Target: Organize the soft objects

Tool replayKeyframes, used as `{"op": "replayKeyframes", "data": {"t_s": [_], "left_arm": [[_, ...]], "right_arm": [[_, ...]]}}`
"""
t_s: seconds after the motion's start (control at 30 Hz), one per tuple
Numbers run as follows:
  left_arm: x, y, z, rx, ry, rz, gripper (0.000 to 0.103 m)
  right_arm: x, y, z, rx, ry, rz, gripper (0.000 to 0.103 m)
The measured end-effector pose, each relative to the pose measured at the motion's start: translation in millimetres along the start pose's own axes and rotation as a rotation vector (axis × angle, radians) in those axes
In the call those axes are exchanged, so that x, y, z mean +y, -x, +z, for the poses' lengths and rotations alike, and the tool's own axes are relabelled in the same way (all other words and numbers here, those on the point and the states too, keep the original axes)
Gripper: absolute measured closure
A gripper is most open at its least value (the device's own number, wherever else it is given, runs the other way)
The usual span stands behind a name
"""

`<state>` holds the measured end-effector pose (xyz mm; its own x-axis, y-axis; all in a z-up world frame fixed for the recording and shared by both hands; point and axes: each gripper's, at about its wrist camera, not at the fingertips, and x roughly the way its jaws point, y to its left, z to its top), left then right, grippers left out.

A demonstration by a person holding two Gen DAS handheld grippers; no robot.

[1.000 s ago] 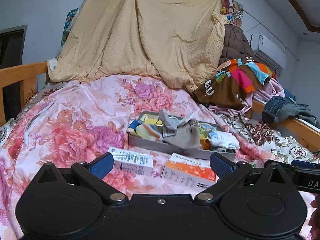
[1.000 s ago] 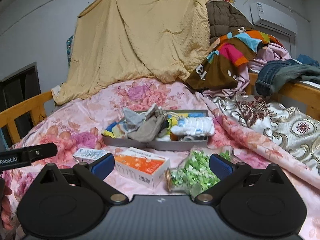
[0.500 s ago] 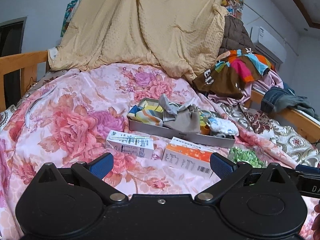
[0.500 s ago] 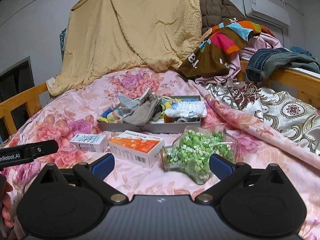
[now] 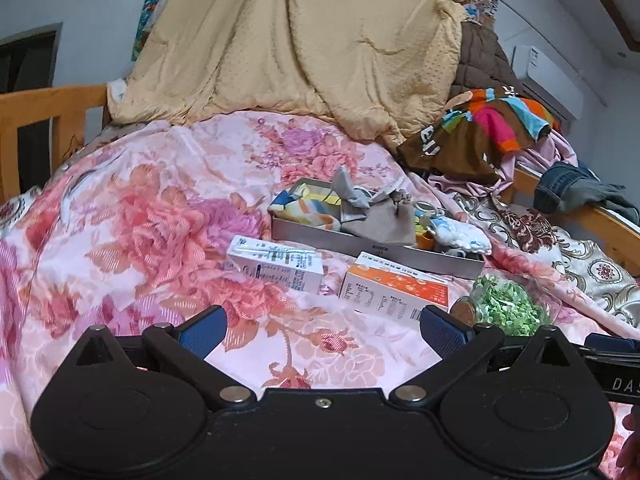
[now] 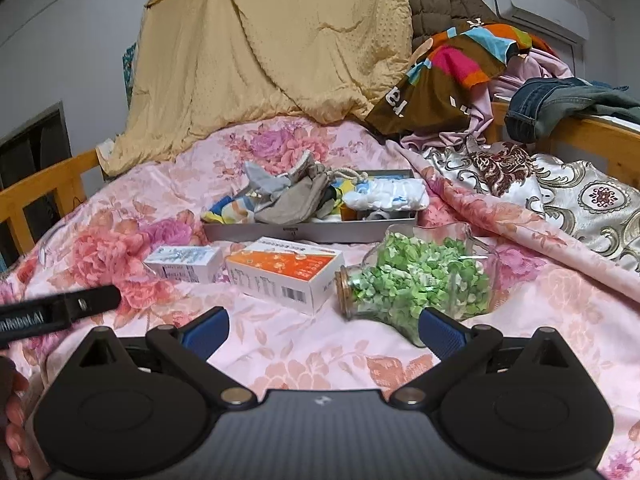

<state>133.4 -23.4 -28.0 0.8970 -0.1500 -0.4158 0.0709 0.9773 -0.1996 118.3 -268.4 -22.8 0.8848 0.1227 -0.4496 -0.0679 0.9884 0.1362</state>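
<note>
Left gripper [image 5: 322, 328] is hovering over the floral bedspread [image 5: 132, 240] with its jaws spread wide, holding nothing. Right gripper [image 6: 323, 327] is doing the same, jaws wide apart and empty. A grey tray [image 6: 312, 234] is sitting ahead of both jaw gaps, well beyond the fingertips, and the soft things are piling up inside it: a grey pouch [image 6: 290, 204] is draping over the front rim, a striped cloth [image 5: 308, 212] is lying at the tray's left end, a white bundle [image 6: 386, 196] is resting toward its right end. Between the tray and the jaws, a white box [image 5: 276, 266] and an orange box [image 6: 286, 274] are lying side by side on the bedspread. A glass jar [image 6: 416, 280] of green bits is lying on its side just ahead of the right gripper's right finger, cork end facing the orange box. A tan blanket [image 5: 304, 44] is hanging behind everything.
</note>
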Motion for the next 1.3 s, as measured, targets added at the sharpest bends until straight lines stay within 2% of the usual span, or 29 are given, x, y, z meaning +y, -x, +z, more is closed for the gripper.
{"op": "replayKeyframes", "data": {"t_s": [0.47, 1.3], "left_arm": [[2, -2, -5, -0.001, -0.046, 0.051, 0.001], [0, -1, -7, -0.002, -0.064, 0.061, 0.001]], "right_arm": [[2, -15, -3, 0.022, -0.017, -0.014, 0.0], [8, -16, -3, 0.009, 0.014, 0.009, 0.0]]}}
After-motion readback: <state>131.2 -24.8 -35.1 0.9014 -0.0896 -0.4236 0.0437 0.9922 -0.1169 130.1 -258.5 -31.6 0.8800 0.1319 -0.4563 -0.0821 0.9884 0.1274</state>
